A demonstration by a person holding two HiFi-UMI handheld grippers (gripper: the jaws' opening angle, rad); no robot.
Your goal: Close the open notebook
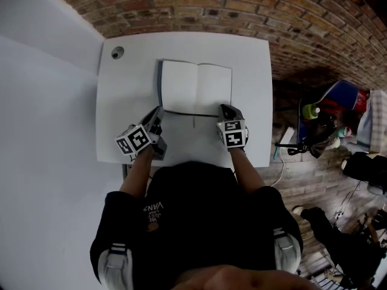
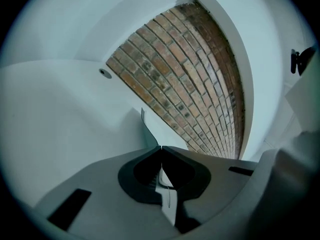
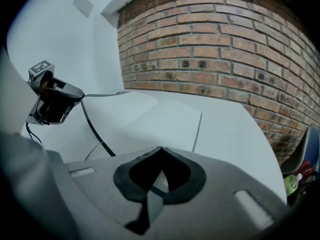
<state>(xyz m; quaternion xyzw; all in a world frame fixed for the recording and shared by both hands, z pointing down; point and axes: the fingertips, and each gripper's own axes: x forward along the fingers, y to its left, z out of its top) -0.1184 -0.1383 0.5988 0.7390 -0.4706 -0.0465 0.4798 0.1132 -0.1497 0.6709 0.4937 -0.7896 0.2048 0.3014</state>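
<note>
Notebook (image 1: 196,88) lies open on the white table (image 1: 130,89), blank pages up, spine running away from you. All places below are given from the notebook.

Your left gripper (image 1: 158,112) is at the notebook's near left corner. In the left gripper view its jaws (image 2: 161,148) are closed tip to tip on a thin sheet, and the sheet's edge (image 2: 144,126) rises past the tips. The right gripper view shows the same thing from the other side. The left gripper (image 3: 81,95) pinches the left cover (image 3: 94,126), which stands lifted off the table as a thin dark line, tilted, while the rest of the notebook (image 3: 165,119) lies flat.

Your right gripper (image 1: 227,109) is at the notebook's near right corner. In the right gripper view its jaws (image 3: 160,149) meet at the tips, and the notebook's near edge shows as white with a dark line in the gap behind them. I read this as clamped on that edge.

Both grippers are on the near side of the notebook, well apart, with the spine between them.

A round hole (image 1: 117,52) in the table sits beyond the notebook's far left corner, apart from it. The brick wall (image 1: 242,11) is past the notebook's far edge, beyond the table. A cluttered floor area (image 1: 326,125) lies off to the notebook's right, past the table edge.
</note>
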